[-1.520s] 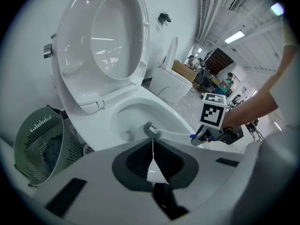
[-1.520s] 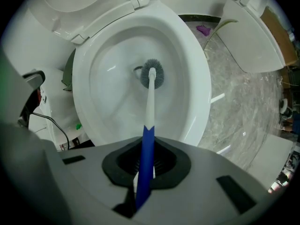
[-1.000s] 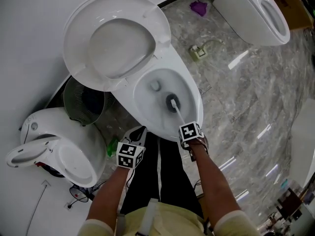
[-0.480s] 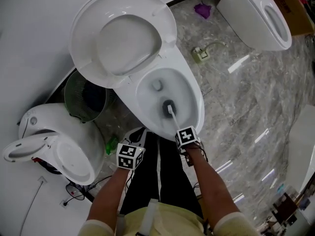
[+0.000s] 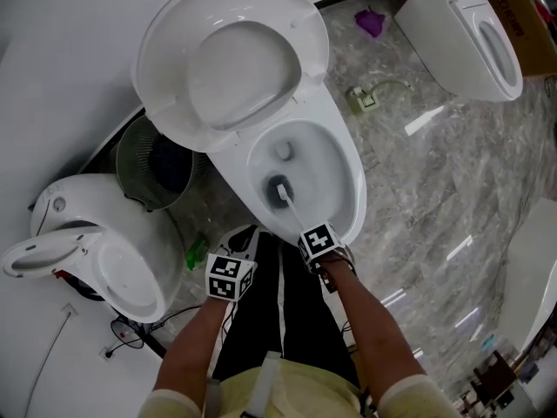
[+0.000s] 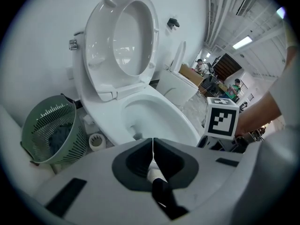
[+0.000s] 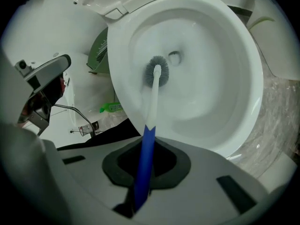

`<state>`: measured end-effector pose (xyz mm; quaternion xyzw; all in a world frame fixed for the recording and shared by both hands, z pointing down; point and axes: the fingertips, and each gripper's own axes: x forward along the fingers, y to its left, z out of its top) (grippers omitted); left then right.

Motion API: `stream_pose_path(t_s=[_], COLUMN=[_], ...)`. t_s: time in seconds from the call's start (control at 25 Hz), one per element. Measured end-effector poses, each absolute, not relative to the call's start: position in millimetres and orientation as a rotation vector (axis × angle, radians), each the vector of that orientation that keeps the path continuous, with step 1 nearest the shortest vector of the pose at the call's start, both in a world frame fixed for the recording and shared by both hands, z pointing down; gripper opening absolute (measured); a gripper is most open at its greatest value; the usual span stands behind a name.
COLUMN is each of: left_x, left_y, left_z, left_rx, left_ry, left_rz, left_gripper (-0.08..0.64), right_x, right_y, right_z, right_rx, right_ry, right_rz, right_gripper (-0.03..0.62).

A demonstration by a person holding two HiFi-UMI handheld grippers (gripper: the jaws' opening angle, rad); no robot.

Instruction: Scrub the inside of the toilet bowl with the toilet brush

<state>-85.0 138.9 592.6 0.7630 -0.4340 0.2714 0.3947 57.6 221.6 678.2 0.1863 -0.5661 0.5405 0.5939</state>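
Observation:
A white toilet [image 5: 352, 190] stands open in front of me, its seat and lid [image 5: 231, 59] raised against the wall. My right gripper [image 5: 318, 241] hovers over the bowl's near rim, shut on the toilet brush's blue handle [image 7: 144, 165]. The white shaft runs down to the grey bristle head [image 5: 278, 185], which presses on the bowl's near-left inner wall beside the drain hole [image 7: 174, 57]. In the right gripper view the brush head [image 7: 156, 71] sits left of the drain. My left gripper [image 5: 230, 277] hangs by my left leg, jaws shut on nothing [image 6: 153, 146].
A green mesh waste basket [image 5: 157, 168] stands left of the toilet, with a paper roll [image 6: 97, 142] on the floor beside it. Another toilet [image 5: 96, 259] lies at the near left, a third [image 5: 474, 29] at top right. A green bottle [image 5: 196, 252] and cables lie near my feet.
The brush head has slid left across the bowl, from the right of the drain to the near-left wall, and my right gripper has followed it left. The left gripper has stayed put.

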Motion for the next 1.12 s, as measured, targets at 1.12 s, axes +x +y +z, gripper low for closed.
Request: stream_pose_path(t_s=[1.12], left_x=[-103], left_y=[113], left_z=[590], left_rx=[1.900], left_ry=[-1.205], left_rz=[0.620], left_gripper=[0.015], right_x=[24], right_y=[125], right_z=[682], right_rx=[0.505], right_ry=[-1.485], right_rz=[1.058], right_gripper=[0.032])
